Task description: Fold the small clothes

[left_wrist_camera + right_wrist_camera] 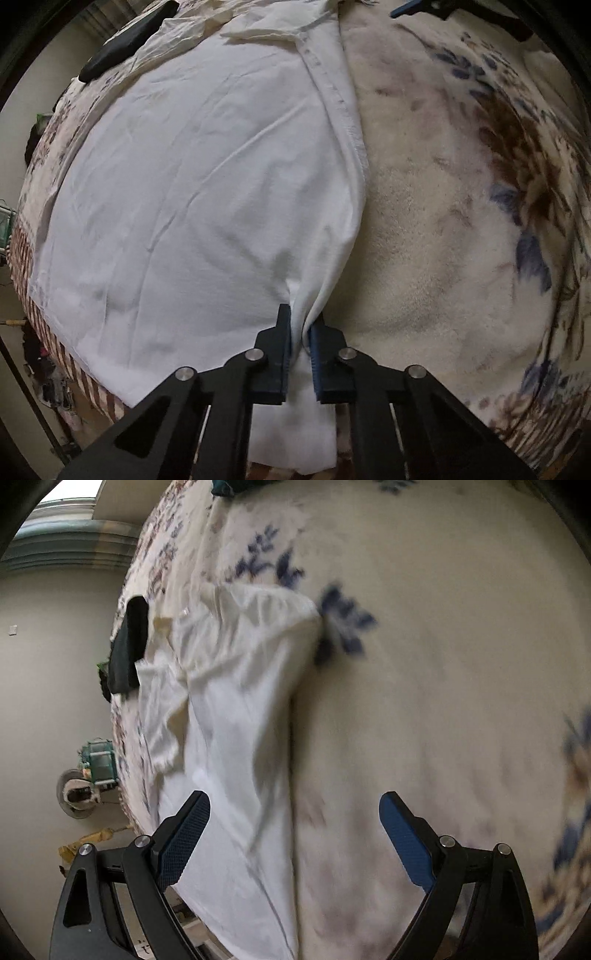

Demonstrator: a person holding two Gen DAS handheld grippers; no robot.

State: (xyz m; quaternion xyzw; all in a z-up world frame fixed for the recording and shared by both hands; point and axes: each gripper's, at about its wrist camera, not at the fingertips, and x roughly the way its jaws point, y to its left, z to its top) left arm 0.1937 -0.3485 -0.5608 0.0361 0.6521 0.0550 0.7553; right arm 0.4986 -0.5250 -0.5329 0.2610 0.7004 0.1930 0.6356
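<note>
Jaws of the left gripper (300,325) pinch the white cotton shirt's (192,177) near hem on the floral fleece-covered bed (443,206); the right gripper's (295,834) jaws stand spread above the shirt's edge. Judging by this, the fold's grasping step is half done, and next the right gripper must close on cloth.

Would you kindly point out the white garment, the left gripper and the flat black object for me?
white garment (192,184), left wrist view, its smooth middle.
left gripper (300,325), left wrist view, between fingertips pinching its edge.
flat black object (127,650), right wrist view, its centre.

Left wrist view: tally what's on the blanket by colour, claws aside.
White garment: 1
Cream garment: 1
Black item, type unclear: 1
Total: 3, all lying on the floral blanket.
</note>
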